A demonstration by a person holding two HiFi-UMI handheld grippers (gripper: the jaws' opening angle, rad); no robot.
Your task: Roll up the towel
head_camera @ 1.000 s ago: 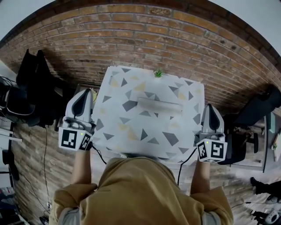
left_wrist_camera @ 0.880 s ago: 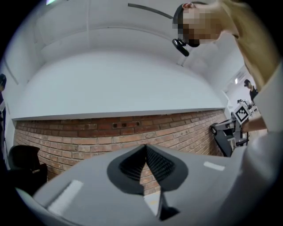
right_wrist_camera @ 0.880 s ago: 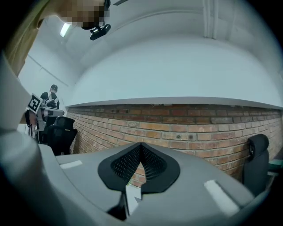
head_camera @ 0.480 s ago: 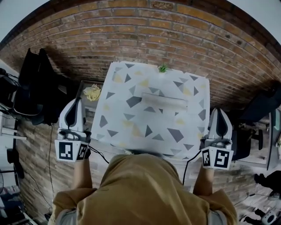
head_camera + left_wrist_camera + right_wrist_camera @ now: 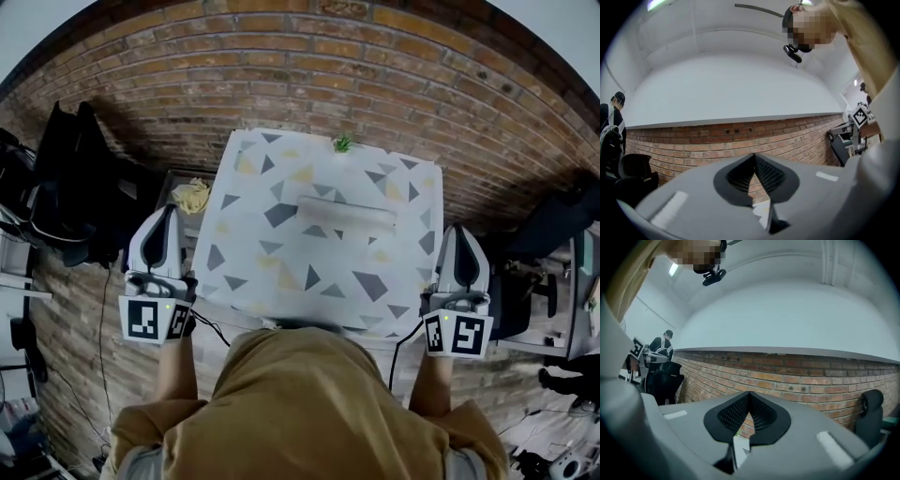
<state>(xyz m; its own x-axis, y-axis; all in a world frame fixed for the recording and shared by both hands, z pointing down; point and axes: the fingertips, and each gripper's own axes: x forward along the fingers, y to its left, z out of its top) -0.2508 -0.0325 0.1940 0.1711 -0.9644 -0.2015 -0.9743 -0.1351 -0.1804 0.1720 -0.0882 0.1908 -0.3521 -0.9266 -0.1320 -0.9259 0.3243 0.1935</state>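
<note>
Near edge of patterned table (image 5: 246,281) under the person's shoulders (image 5: 300,394); tiny green thing (image 5: 342,143) at far edge, unidentifiable.

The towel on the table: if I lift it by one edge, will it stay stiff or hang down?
The towel lies flat as a thin pale strip on the patterned table, so it would probably droop when lifted by one edge. It looks light for its area, and a push may bunch it up rather than slide it whole.

Head view steeply down over table (image 5: 251,239); both gripper views near-level, facing brick wall (image 5: 811,380), shared with head view.
</note>
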